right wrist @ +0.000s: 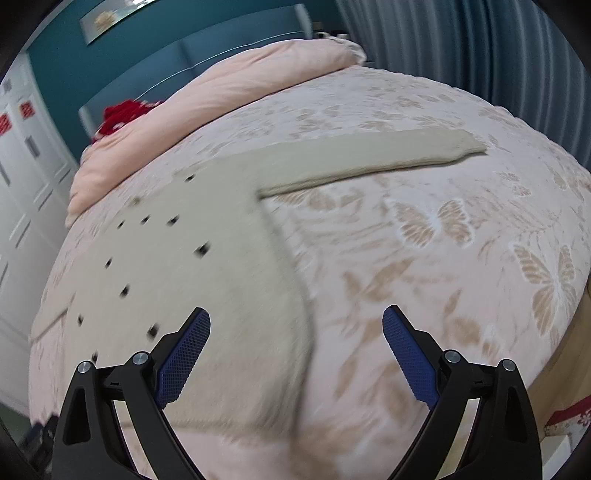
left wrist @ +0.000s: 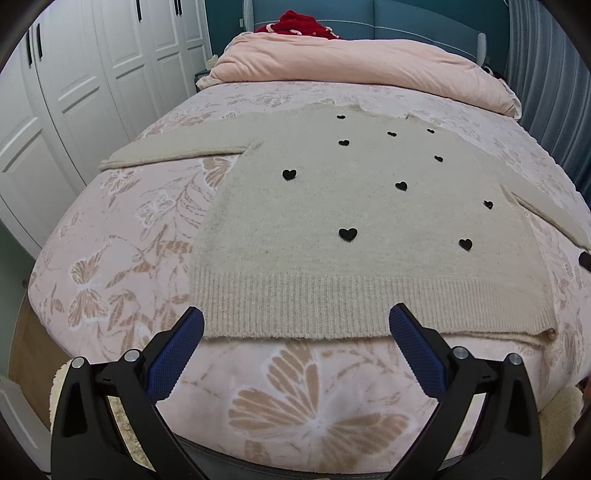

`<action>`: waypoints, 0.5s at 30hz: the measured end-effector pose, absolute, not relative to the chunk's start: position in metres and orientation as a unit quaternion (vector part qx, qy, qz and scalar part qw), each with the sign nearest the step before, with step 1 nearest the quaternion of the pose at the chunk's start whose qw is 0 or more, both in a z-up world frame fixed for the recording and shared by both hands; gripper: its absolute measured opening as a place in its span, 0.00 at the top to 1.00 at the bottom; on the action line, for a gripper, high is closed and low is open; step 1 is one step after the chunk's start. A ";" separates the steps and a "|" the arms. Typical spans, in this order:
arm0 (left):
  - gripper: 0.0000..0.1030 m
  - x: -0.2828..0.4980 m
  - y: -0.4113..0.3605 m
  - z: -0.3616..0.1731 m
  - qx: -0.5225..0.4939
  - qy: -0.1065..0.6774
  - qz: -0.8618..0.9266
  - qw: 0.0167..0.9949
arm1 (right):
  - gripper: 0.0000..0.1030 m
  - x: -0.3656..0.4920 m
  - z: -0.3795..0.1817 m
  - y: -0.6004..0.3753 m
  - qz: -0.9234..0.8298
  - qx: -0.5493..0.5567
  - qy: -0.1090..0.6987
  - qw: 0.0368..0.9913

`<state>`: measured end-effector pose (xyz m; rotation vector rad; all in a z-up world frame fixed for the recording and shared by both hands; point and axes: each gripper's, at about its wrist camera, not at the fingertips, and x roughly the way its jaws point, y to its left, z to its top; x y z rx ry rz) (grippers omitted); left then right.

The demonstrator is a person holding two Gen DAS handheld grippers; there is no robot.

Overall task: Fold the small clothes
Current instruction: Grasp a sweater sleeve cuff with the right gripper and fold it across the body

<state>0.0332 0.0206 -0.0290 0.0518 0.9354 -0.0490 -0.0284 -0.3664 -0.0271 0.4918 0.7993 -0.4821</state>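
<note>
A beige knit sweater with small black hearts lies flat on the bed, both sleeves spread out to the sides, ribbed hem nearest me. My left gripper is open and empty, hovering just over the hem. In the right wrist view the sweater is blurred; its right sleeve stretches out to the right. My right gripper is open and empty, above the sweater's right side edge near the hem.
The bed has a pink butterfly-print cover. A folded pink duvet and a red garment lie at the head. White wardrobe doors stand to the left. The bed's right edge drops off.
</note>
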 end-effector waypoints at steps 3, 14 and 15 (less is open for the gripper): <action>0.05 0.045 0.018 -0.037 0.021 0.451 -0.041 0.891 | 0.10 -0.005 -0.034 -0.457 -0.274 0.268 0.359 0.851; 0.05 0.090 0.005 -0.049 0.000 0.466 -0.059 0.883 | 0.17 0.039 -0.106 -0.665 -0.356 0.484 0.268 0.753; 0.05 0.094 0.005 -0.050 -0.006 0.468 -0.063 0.882 | 0.33 0.039 -0.105 -0.667 -0.364 0.490 0.248 0.752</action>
